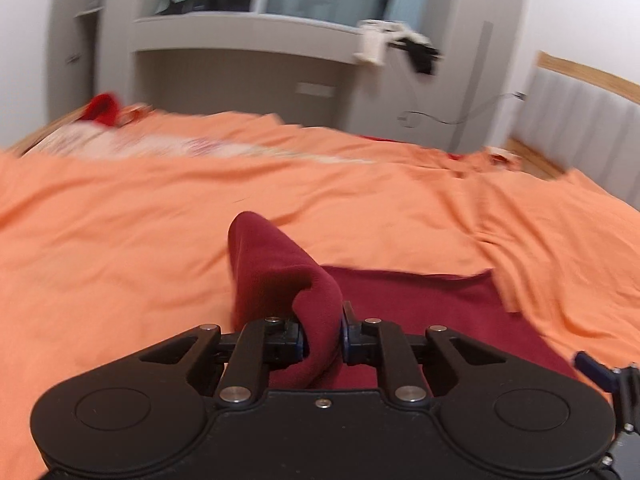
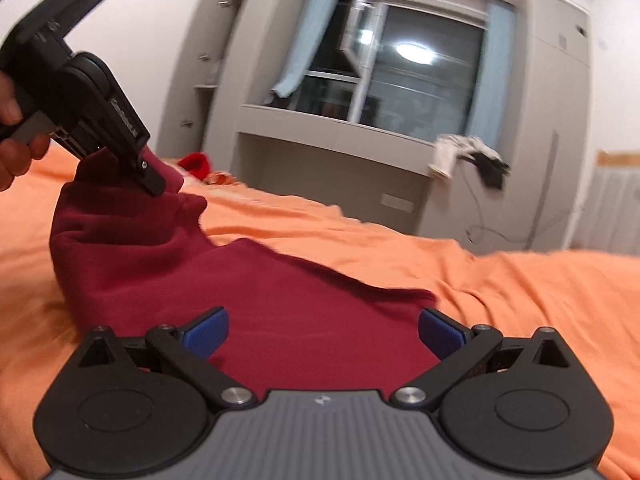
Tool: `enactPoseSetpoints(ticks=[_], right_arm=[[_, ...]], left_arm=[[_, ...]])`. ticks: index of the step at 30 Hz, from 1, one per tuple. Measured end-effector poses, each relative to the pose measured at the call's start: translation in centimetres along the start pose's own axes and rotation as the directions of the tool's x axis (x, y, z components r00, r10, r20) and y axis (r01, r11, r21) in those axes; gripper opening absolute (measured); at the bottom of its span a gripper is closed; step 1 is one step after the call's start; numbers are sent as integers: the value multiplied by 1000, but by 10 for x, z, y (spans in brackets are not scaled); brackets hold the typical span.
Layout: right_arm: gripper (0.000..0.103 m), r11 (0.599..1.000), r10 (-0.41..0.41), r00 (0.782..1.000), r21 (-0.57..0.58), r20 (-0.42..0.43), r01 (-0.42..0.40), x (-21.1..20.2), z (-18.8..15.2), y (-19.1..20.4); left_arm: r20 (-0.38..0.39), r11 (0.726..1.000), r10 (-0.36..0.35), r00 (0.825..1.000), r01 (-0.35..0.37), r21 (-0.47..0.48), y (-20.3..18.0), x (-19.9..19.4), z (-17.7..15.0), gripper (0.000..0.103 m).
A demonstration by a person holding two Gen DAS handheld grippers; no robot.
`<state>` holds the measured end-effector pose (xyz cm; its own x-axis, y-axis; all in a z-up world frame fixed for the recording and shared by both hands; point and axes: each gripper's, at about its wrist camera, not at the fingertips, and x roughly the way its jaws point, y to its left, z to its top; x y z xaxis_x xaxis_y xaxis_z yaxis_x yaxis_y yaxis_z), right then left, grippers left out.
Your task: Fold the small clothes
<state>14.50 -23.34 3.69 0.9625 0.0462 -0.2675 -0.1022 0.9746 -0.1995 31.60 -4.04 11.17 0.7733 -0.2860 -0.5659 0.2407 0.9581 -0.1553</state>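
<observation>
A dark red garment (image 2: pixel 248 292) lies on the orange bedsheet (image 2: pixel 500 288). My left gripper (image 1: pixel 323 340) is shut on a bunched fold of the dark red garment (image 1: pixel 280 276), which sticks up in front of the fingers. In the right wrist view the left gripper (image 2: pixel 154 184) holds that fold lifted off the bed at the upper left, with a hand (image 2: pixel 16 152) on its handle. My right gripper (image 2: pixel 320 330) is open, low over the flat part of the garment, its blue pads (image 2: pixel 204 334) wide apart with cloth beneath and nothing pinched.
A red item (image 1: pixel 102 108) and a pale patterned cloth (image 1: pixel 160 144) lie at the far side of the bed. Beyond stand a grey window shelf (image 2: pixel 332 136), a window, and a white object with black straps (image 2: pixel 468 160). A padded headboard (image 1: pixel 580 120) is at the right.
</observation>
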Motion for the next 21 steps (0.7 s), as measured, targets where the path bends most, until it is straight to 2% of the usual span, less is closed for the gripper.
enactPoseSetpoints(ticks=[3,6,9,12,14,16,19,21], right_arm=[[103,997,-51,998,50,-25,52,-1,0,-24],[103,992,-100,993,70,-62,105,1,-4,-47],[103,983,-135,987,111,-87,144,2,-10,-71],[103,971,-137,984,178,-118,157,3,-17,-90],[103,964,-119,983,219,-138,147,4,-22,-98],[103,960,-104,982,241,-156,140,6,-25,-102],[103,960,-90,982,250,-165,130,7,-25,-100],[103,961,-84,982,248,-171,125,11,-24,-100]], left_arm=[[-36,996,-45,998,48,71,-43,11,4,15],[-77,988,-61,995,71,134,-78,26,-7,15],[-120,981,-62,991,82,173,-97,39,-25,15],[-127,967,-34,991,65,248,-105,45,-44,18],[-122,958,-33,992,66,281,-106,44,-51,28],[-121,953,-47,992,81,293,-105,40,-53,52],[-109,946,-84,990,114,302,-106,28,-51,74],[-96,942,-118,988,142,305,-107,18,-48,80]])
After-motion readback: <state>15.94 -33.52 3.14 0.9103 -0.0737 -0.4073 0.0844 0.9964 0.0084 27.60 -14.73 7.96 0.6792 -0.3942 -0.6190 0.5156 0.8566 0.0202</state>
